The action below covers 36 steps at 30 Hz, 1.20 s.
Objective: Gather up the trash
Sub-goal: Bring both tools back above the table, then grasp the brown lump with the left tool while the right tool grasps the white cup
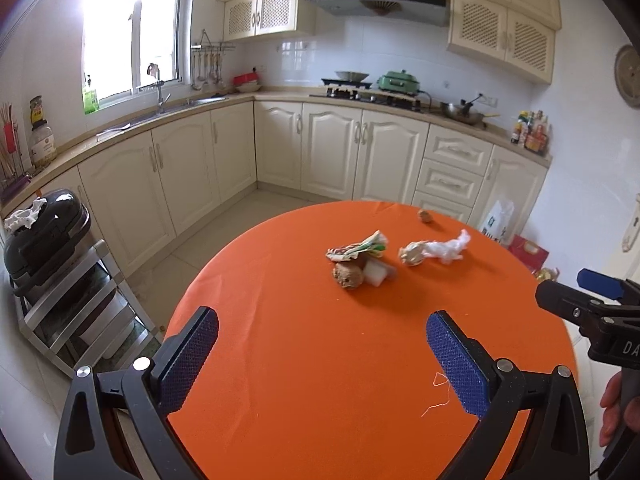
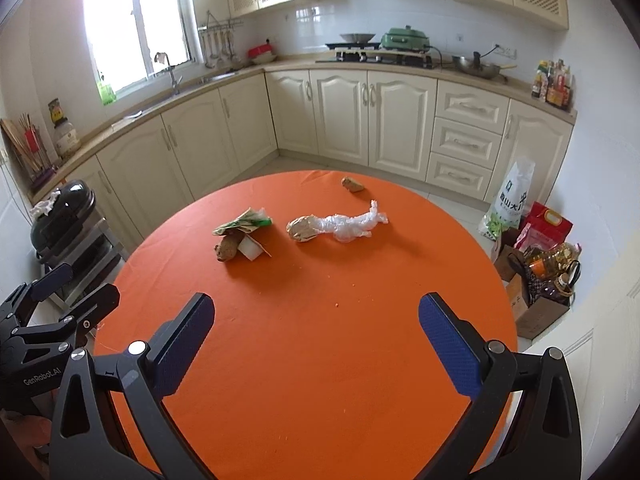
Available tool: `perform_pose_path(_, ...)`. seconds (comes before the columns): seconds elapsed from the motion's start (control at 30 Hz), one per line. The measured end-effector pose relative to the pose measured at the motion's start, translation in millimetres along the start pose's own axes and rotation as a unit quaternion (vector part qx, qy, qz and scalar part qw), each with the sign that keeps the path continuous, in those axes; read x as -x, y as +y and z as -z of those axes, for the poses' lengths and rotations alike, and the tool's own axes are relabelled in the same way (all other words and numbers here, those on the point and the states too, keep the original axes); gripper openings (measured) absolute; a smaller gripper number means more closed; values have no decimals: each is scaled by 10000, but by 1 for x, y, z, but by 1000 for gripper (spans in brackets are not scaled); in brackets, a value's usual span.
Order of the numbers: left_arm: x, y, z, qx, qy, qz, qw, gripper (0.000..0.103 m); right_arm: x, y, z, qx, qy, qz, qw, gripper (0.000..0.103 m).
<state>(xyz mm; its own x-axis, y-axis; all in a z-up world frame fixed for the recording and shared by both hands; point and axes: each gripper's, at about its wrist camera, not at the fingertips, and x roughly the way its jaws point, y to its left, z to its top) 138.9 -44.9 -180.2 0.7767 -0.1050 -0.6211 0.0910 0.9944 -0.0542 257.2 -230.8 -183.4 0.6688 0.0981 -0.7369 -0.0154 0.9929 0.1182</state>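
Round orange-clothed table (image 2: 304, 360) carries light, crushable scraps, so the crumpled clear plastic wrap (image 2: 352, 222) wants a mid-bunch pinch; left gripper (image 1: 320, 356) and right gripper (image 2: 316, 340) both gape empty.

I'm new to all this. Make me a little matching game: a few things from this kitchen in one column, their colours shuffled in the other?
Things:
1. tablecloth
2. electric pot
3. crumpled plastic wrap
4. trash bin lid

Colours:
A. clear white
B. black
C. orange
D. green

Pairs: 1-C, 2-D, 3-A, 4-B
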Motion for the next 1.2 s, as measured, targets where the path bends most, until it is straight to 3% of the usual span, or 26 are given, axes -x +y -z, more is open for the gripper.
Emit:
perform_pose_path(0.3, -96, 23, -45, 48, 682, -115, 9976, 102, -122, 27, -24, 652, 826, -385, 9937, 102)
perform_pose_path(0.53, -140, 51, -64, 22, 903, -239, 9956, 102, -190, 54, -30, 1088, 1199, -560, 9852, 88)
perform_pose_path(0.7, -163, 54, -73, -16, 981, -246, 9949, 102, -206, 64, -35, 1304, 1210, -628, 9820, 79)
perform_pose_path(0.97, -182, 51, -86, -119, 971, -219, 9950, 102, -207, 67, -33, 1358, 1187, -750, 9807, 33)
perform_pose_path(1.2, -191, 44, -80, -202, 977, -158, 9949, 102, -192, 49, -31, 1160, 1145, -971, 9818, 28)
